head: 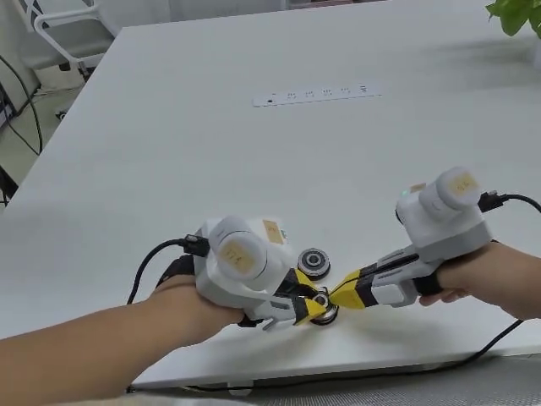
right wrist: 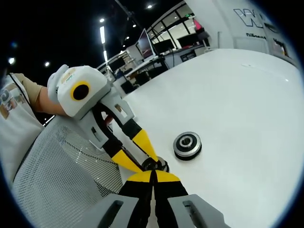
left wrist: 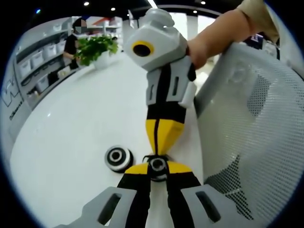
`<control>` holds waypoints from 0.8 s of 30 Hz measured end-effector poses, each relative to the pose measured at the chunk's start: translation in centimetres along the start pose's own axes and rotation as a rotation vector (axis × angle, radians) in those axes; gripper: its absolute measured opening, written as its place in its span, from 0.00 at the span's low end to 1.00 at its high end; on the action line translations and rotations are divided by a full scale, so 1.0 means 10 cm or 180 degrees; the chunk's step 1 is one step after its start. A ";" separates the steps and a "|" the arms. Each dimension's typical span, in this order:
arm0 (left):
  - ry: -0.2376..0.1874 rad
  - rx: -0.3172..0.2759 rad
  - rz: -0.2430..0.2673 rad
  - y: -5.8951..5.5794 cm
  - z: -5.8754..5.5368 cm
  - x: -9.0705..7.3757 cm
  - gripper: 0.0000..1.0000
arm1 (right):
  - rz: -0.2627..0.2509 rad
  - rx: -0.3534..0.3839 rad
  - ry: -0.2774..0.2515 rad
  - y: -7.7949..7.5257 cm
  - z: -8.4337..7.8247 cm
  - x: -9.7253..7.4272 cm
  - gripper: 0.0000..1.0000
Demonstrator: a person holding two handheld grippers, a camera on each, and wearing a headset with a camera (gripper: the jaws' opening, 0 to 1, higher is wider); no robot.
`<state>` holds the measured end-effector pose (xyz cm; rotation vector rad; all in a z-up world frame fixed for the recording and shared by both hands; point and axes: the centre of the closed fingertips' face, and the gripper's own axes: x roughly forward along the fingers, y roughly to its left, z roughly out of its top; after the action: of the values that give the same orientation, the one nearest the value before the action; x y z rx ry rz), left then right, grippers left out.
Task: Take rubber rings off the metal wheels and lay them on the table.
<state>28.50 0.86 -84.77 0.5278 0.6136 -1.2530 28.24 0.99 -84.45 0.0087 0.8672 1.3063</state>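
Observation:
A small metal wheel with a black rubber ring [head: 328,315] [left wrist: 158,164] sits at the table's near edge, and my left gripper [head: 318,308] [left wrist: 158,169] is shut on it, one yellow tip on each side. My right gripper [head: 340,296] [right wrist: 153,175] comes in from the right with its jaws shut, its tips pinching the black rim at the wheel's edge [right wrist: 156,165]. In the left gripper view the right gripper [left wrist: 159,151] reaches down to the wheel from above. A second wheel [head: 314,262] [left wrist: 118,158] [right wrist: 187,145] with its ring on lies flat just behind, untouched.
The white table [head: 254,169] stretches far back, with a socket strip [head: 317,95] set into it. A potted plant [head: 516,13] [left wrist: 95,47] stands at the far right corner. A mesh chair [left wrist: 251,118] is close behind the near edge.

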 end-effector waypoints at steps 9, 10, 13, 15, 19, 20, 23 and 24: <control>-0.0024 0.0015 0.0001 0.00 0.01 -0.01 0.11 | 0.0197 -0.0093 -0.0062 0.15 0.08 0.06 0.00; -0.0028 0.0018 0.0000 0.00 0.01 -0.01 0.11 | 0.0206 -0.0078 -0.0072 0.16 0.07 0.06 0.00; -0.0034 0.0018 0.0000 0.00 0.01 -0.01 0.11 | 0.0177 -0.0078 -0.0084 0.14 0.06 0.06 0.00; -0.0029 0.0023 0.0001 -0.01 0.01 -0.01 0.12 | 0.0141 -0.0103 -0.0073 0.10 0.05 0.05 0.00; -0.0040 0.0021 -0.0007 -0.01 0.01 -0.02 0.12 | 0.0095 -0.0188 -0.0017 0.08 0.01 0.05 0.00; -0.0045 0.0008 -0.0009 -0.01 0.02 -0.02 0.12 | 0.0092 -0.0205 -0.0019 0.06 0.01 0.04 0.00; -0.0045 -0.0020 -0.0020 -0.01 0.02 -0.02 0.13 | 0.0085 -0.0212 -0.0034 0.05 0.03 0.03 0.00; -0.0047 -0.0032 -0.0026 -0.02 0.02 -0.02 0.13 | 0.0086 -0.0217 -0.0039 0.06 0.03 0.02 0.00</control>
<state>28.31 0.84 -84.50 0.5076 0.6098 -1.2599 27.95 1.48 -84.12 -0.0253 0.8141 1.3592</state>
